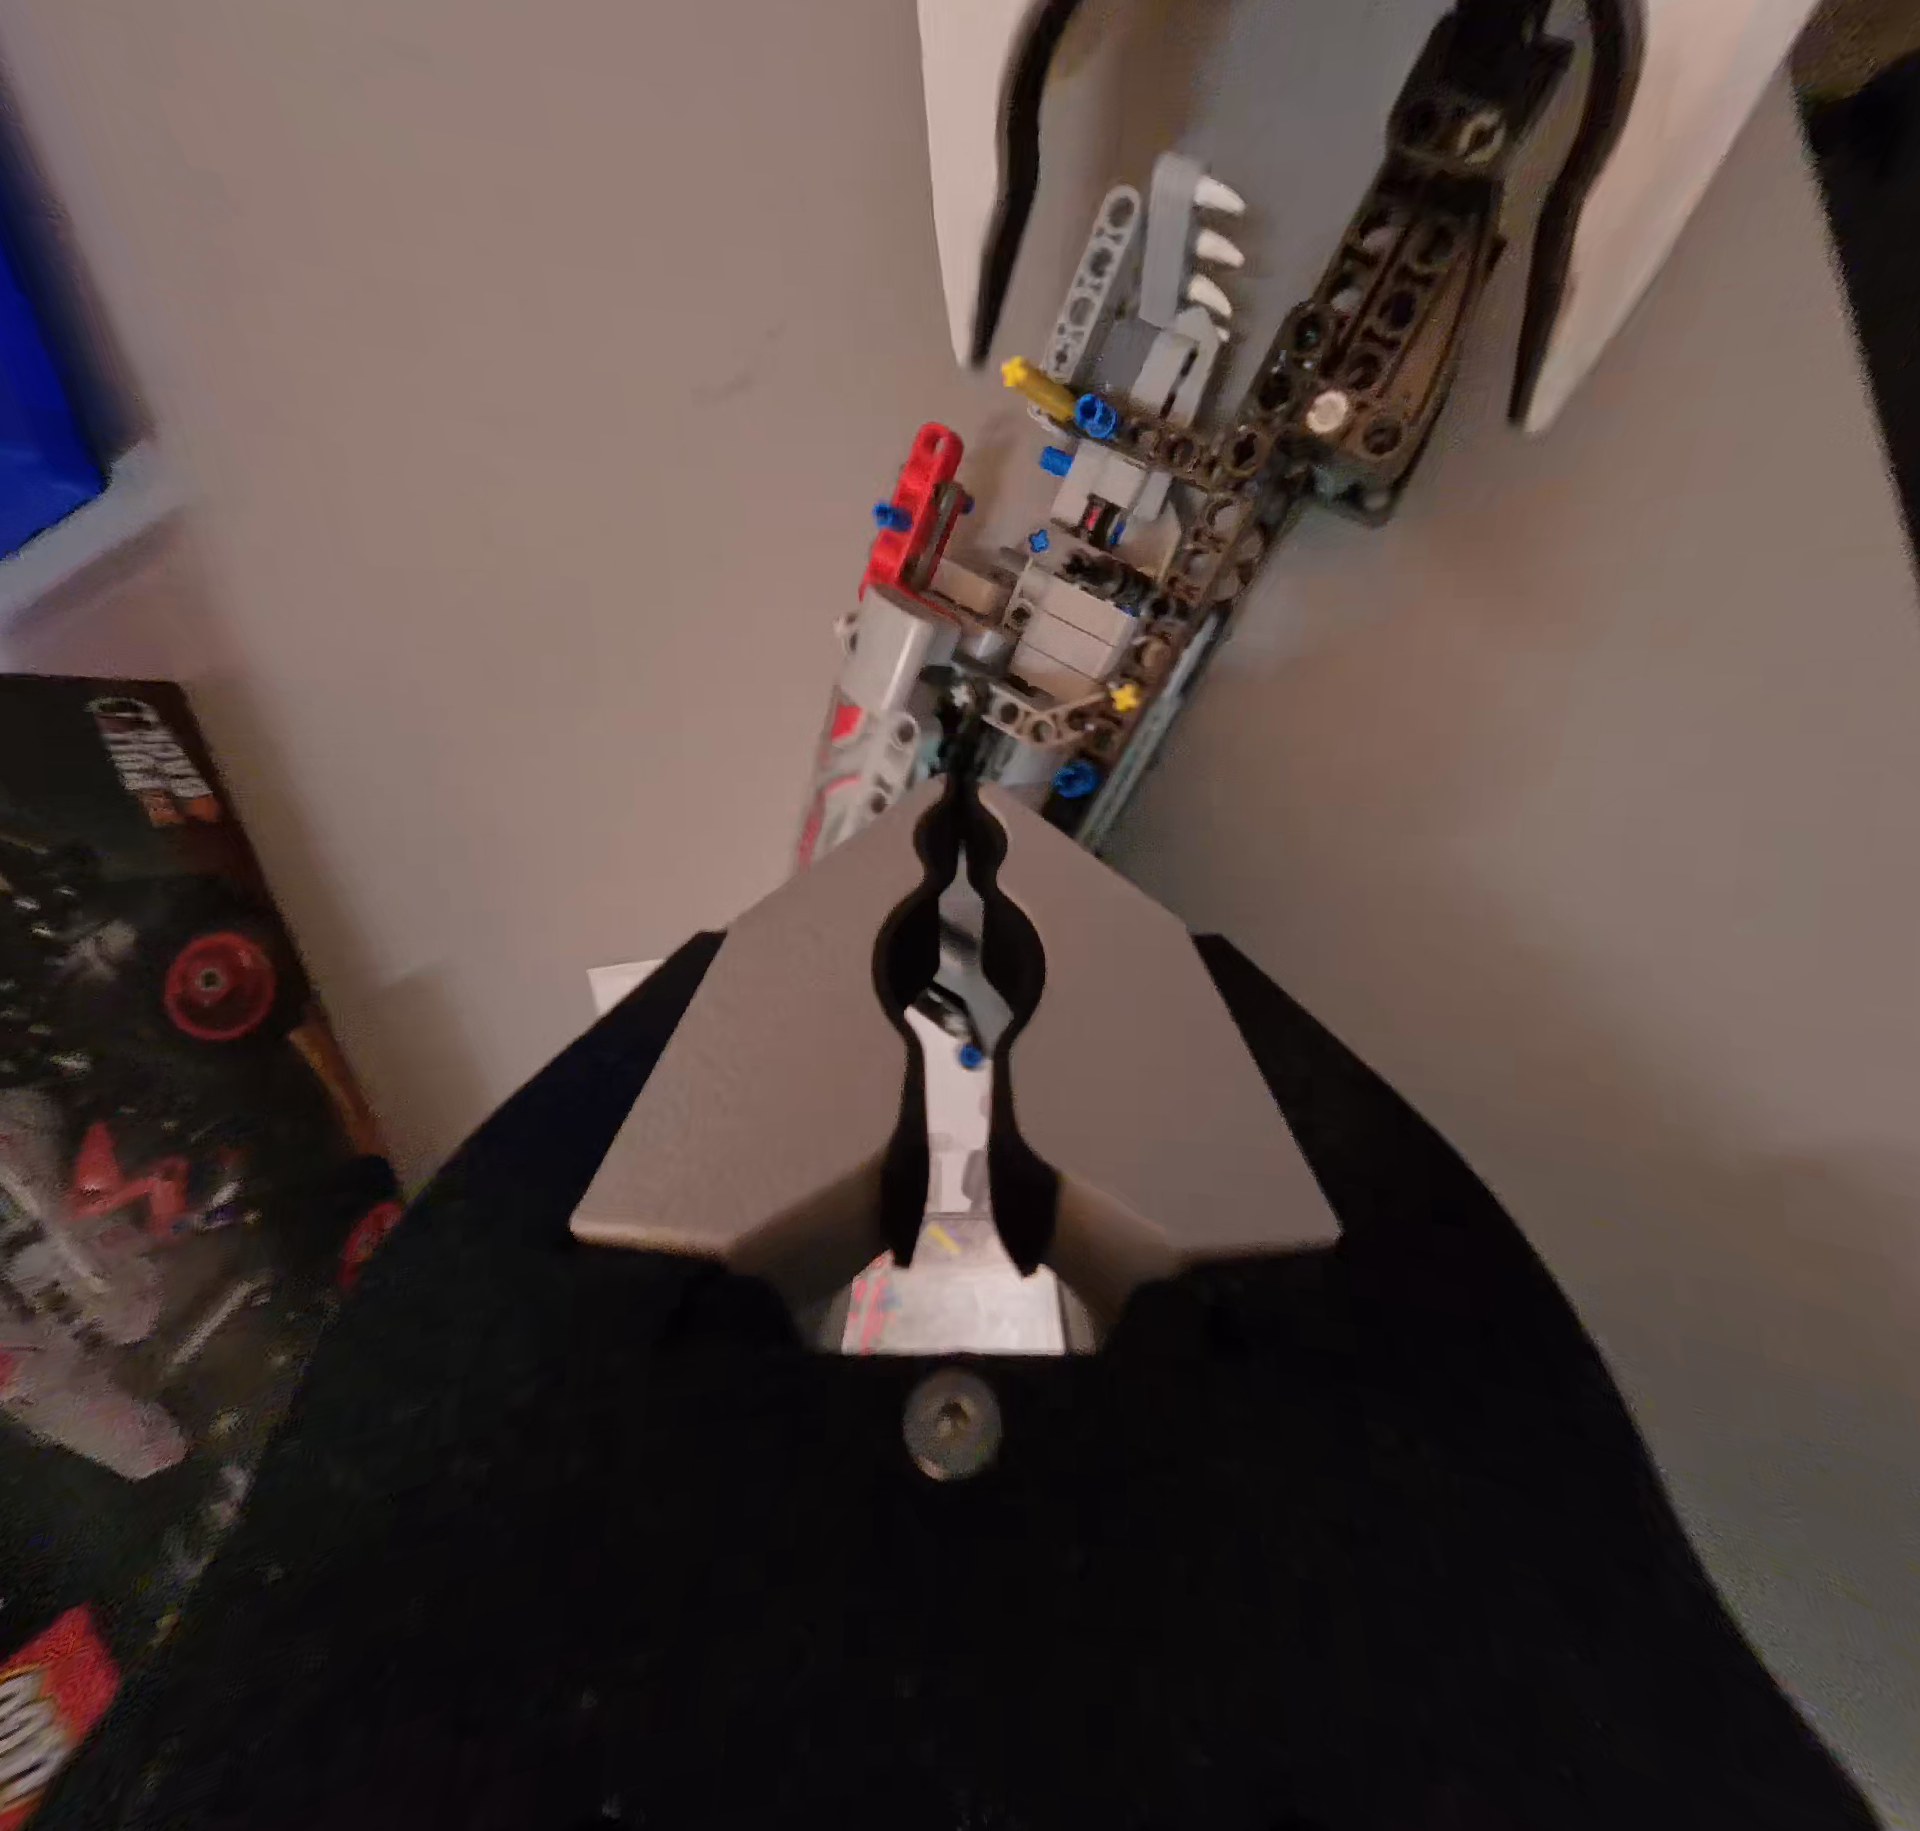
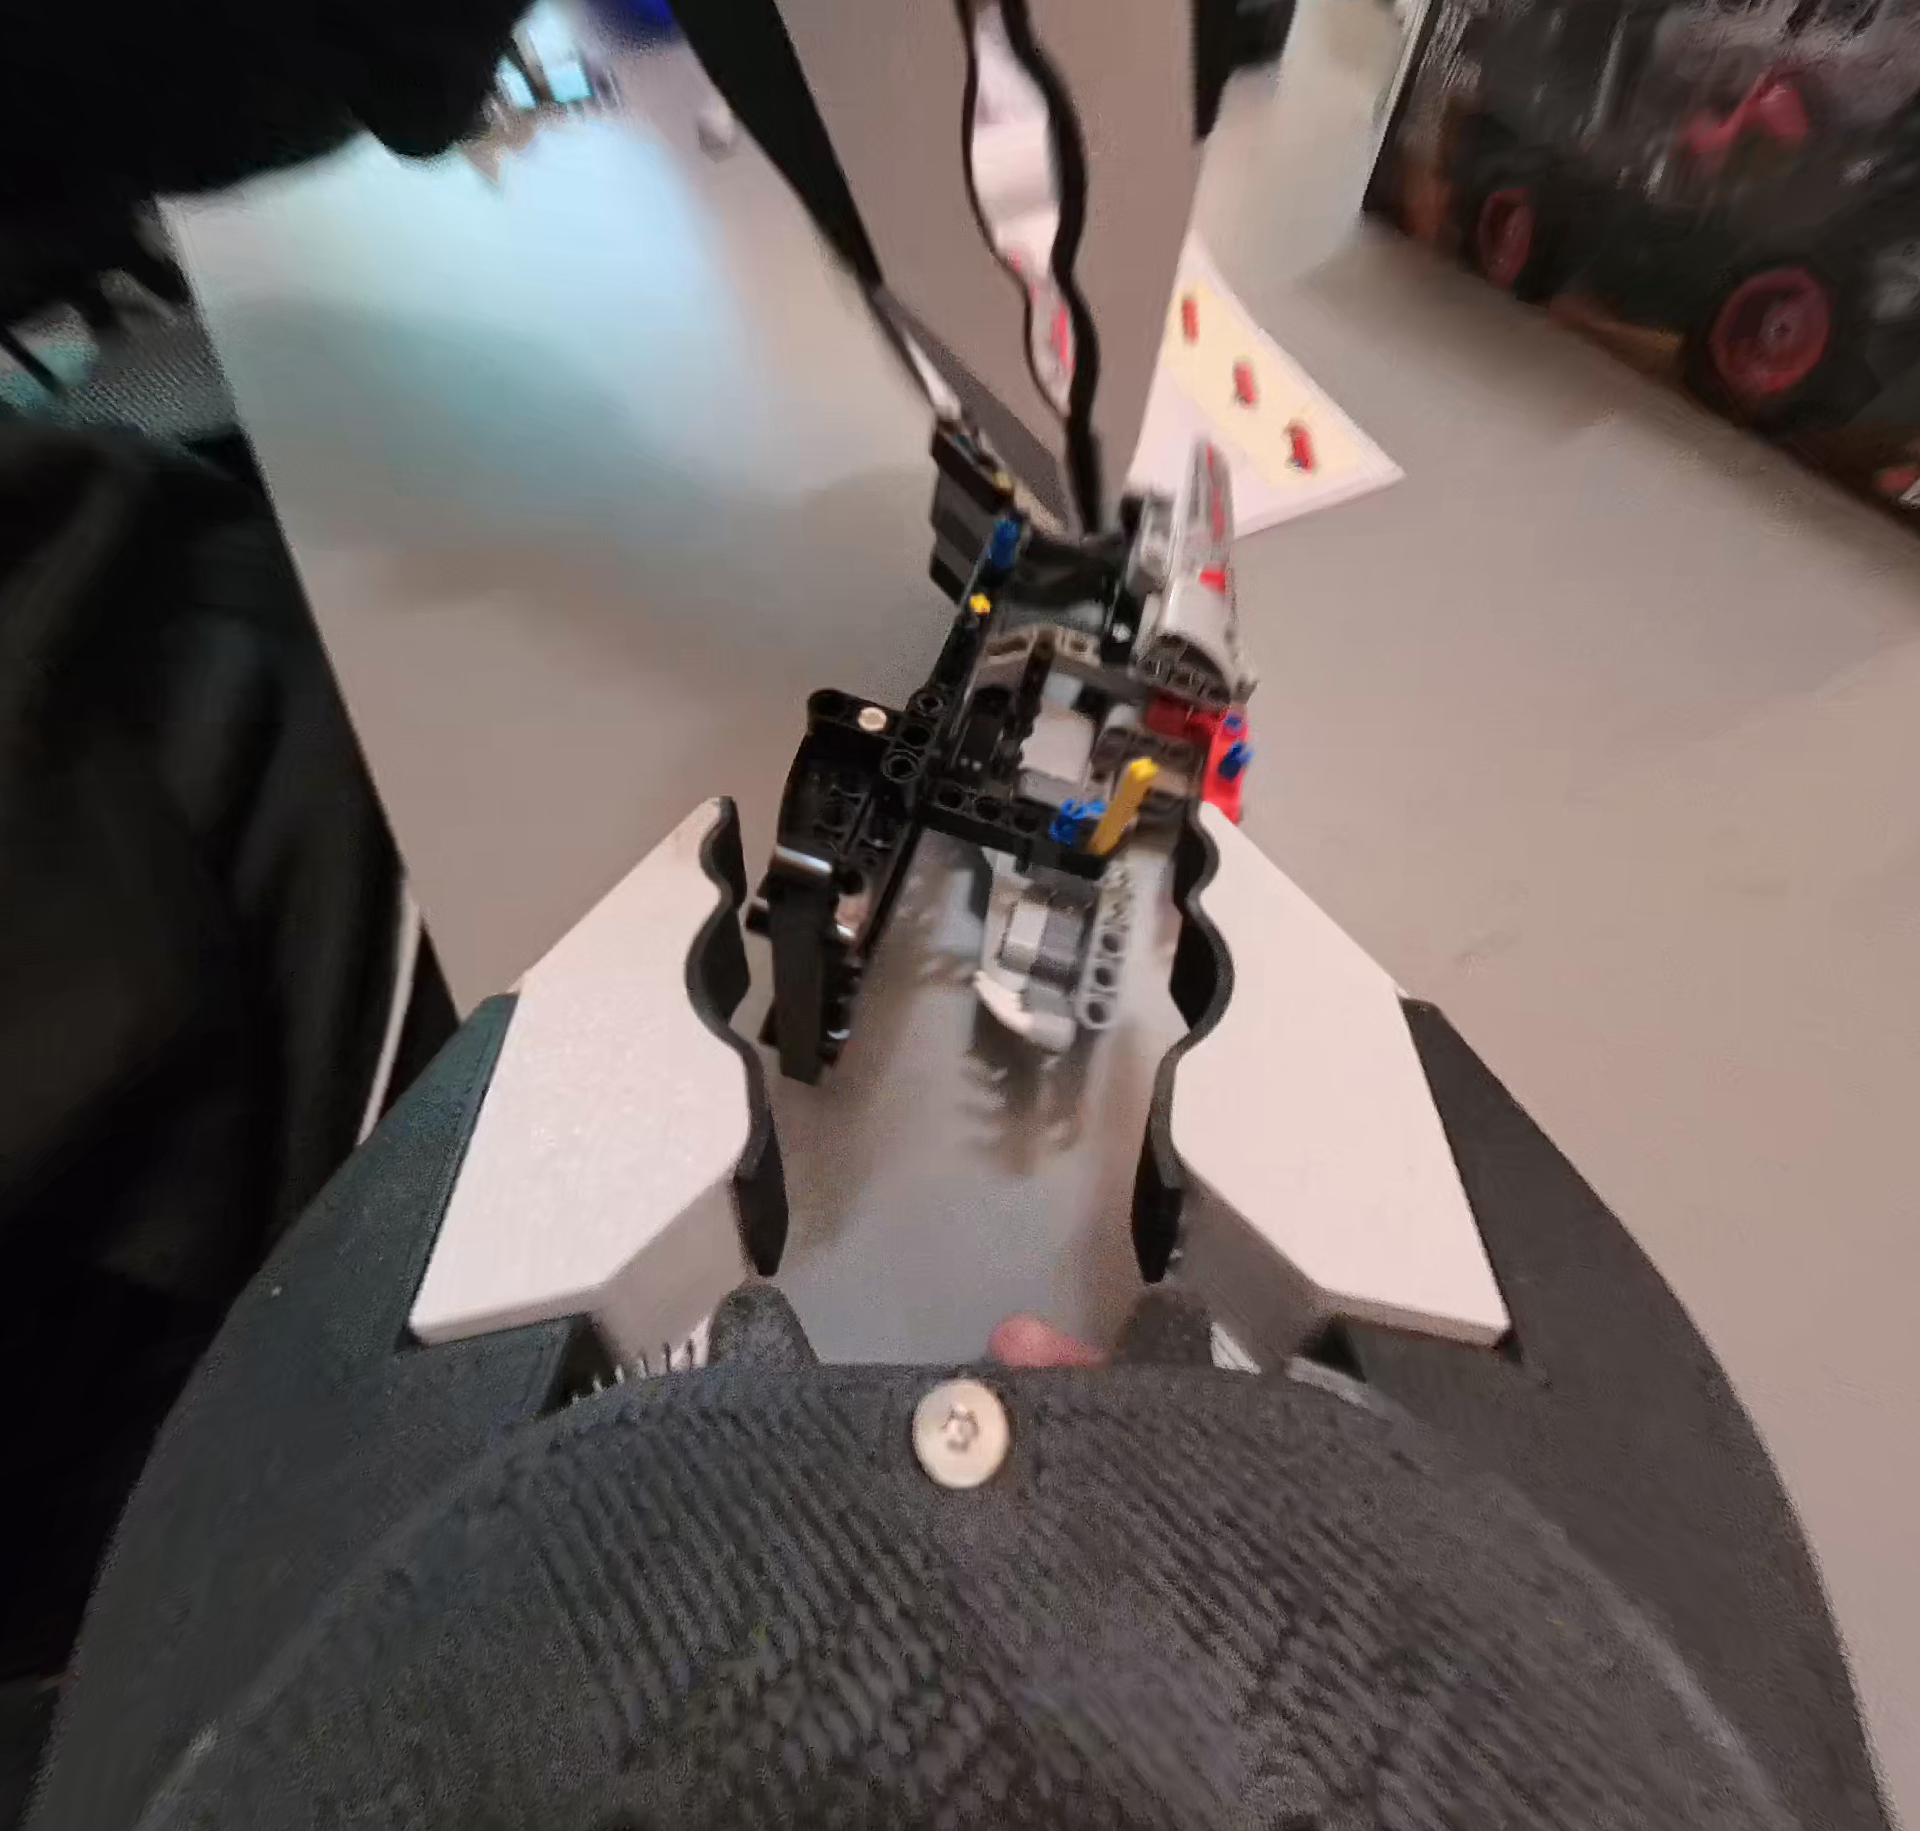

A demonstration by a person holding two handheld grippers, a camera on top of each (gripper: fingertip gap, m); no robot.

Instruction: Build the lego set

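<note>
A pale grey surface (image 2: pixel 1558 846) fills most of what I can see, matte and lit softly from above, with faint shadows pooling on it. Its far edge (image 2: pixel 312 586) drops off to something dark and blurred. Off to one side stands a blue block (image 1: pixel 42 379), too blurred to name. Beyond the surface, a bright, hazy floor (image 2: pixel 582 119) shows.
</note>
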